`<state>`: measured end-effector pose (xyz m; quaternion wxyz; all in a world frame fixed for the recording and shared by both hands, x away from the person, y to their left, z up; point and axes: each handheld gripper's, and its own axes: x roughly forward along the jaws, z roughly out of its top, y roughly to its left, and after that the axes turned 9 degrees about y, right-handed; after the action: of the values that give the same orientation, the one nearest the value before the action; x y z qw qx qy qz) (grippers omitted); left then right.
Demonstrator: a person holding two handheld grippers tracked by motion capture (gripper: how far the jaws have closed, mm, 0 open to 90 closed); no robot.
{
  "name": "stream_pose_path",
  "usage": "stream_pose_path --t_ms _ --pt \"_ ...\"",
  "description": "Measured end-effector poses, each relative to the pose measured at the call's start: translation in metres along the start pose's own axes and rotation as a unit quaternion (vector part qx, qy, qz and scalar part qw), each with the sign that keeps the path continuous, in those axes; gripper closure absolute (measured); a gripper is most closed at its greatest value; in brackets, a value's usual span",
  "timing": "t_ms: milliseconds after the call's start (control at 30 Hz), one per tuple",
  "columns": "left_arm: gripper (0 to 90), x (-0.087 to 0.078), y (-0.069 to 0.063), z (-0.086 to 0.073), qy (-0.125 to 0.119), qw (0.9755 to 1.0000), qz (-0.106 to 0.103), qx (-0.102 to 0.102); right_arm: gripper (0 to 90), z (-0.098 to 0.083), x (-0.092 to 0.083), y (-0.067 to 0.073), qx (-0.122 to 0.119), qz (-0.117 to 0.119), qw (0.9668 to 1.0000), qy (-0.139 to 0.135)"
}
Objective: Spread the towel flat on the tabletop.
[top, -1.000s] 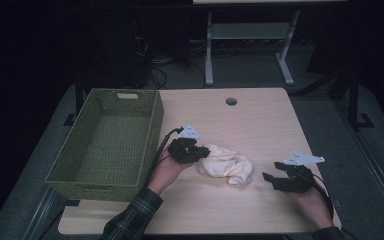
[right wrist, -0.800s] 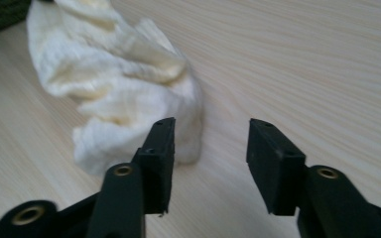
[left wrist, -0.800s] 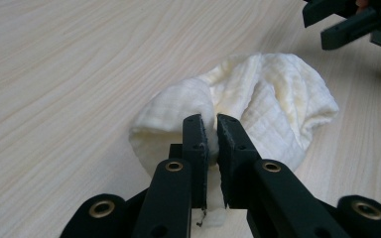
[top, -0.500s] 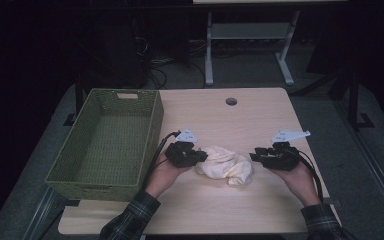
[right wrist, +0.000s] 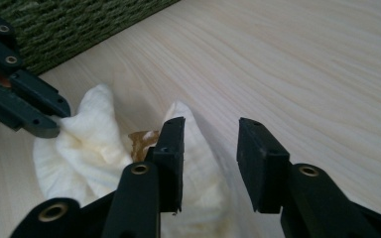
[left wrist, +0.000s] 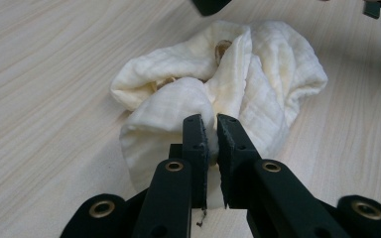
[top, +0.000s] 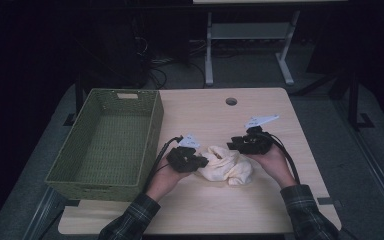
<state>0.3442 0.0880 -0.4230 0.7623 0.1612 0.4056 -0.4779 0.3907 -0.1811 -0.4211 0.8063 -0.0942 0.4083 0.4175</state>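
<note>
Left gripper (left wrist: 209, 134) is pinching the near-left fold of the cream cloth (top: 227, 165); its fingers (left wrist: 194, 148) are standing almost together with fabric caught in the thin gap between them. The cloth is lying bunched on the table (top: 260, 210), just right of the green basket (top: 152, 132) and between the two hands.

Right gripper (right wrist: 209, 148) is sitting at the cloth's far-right edge. Its fingers (right wrist: 171, 148) have just been closing and are now standing partly apart, no pinch yet. In the right gripper view the left finger is lying against a raised fold; the gap and the right finger are sitting over bare table, so the cloth lies down and to the left of that gap.

The bundle's long axis is running roughly left-right, one gripper at each end. I'm guessing the next move needs the right gripper shifting toward the left gripper (right wrist: 34, 109), so the fold sits between its fingers before closing.

Basket is sitting empty beyond the left hand (top: 162, 175).
</note>
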Motion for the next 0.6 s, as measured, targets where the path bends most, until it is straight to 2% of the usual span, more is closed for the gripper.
stream_pose_path --t_ms 100,133,167,300,367,467,600 --pt "82.4 0.0 0.0 0.0 0.002 1.0 0.0 0.003 62.5 0.008 0.009 0.0 -0.002 0.006 0.9999 0.01" --pt "82.5 0.0 0.0 0.0 0.003 1.0 0.0 0.005 62.5 0.01 0.012 -0.001 -0.006 0.002 1.0 0.006" --pt "82.5 0.001 0.0 0.0 0.002 1.0 -0.001 0.003 62.5 0.012 0.015 -0.002 -0.001 0.01 0.9999 0.008" --pt "82.6 0.002 -0.001 0.0 0.008 0.9999 -0.001 0.008 61.4 0.021 0.027 -0.001 -0.006 0.024 0.9995 0.021" --pt "82.6 0.002 -0.002 0.0 0.004 1.0 -0.002 0.006 61.4 0.023 0.03 0.001 -0.01 0.019 0.9995 0.023" --pt "82.8 0.002 -0.001 0.001 0.006 0.9999 -0.003 0.008 58.5 0.027 0.042 0.004 -0.016 0.024 0.9986 0.043" --pt "82.8 0.002 -0.002 0.0 0.003 1.0 -0.003 0.006 60.2 0.029 0.055 0.004 -0.017 0.025 0.9976 0.062"
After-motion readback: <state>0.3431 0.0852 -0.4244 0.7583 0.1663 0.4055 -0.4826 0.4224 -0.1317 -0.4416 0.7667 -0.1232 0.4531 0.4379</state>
